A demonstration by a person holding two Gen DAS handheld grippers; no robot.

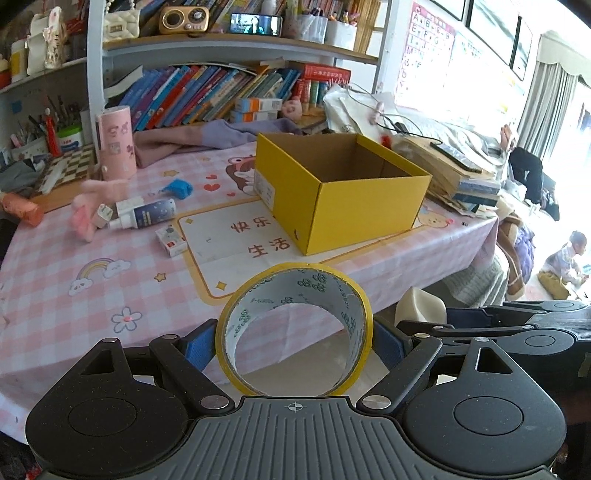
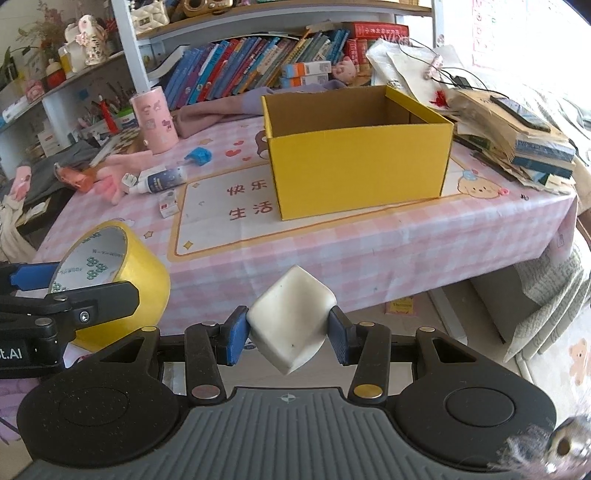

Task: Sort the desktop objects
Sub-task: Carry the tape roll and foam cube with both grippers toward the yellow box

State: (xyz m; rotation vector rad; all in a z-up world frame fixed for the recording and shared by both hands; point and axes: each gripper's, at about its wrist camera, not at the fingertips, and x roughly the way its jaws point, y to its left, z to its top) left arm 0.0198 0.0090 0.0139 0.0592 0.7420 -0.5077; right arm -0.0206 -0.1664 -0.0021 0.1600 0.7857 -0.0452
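Tape roll [image 1: 295, 328] bore faces forward.

Behind the desk you see a shelf [image 1: 236, 50] with a row of leaning books [image 1: 207, 92] under it, and a radio [image 1: 183, 19] and a phone [image 1: 255, 23] on top. To your right a stack of old books [image 2: 517, 136] sits at the table's corner, with an alphabet poster [image 1: 424, 55] on the wall and grey curtains [image 1: 546, 107] beyond.
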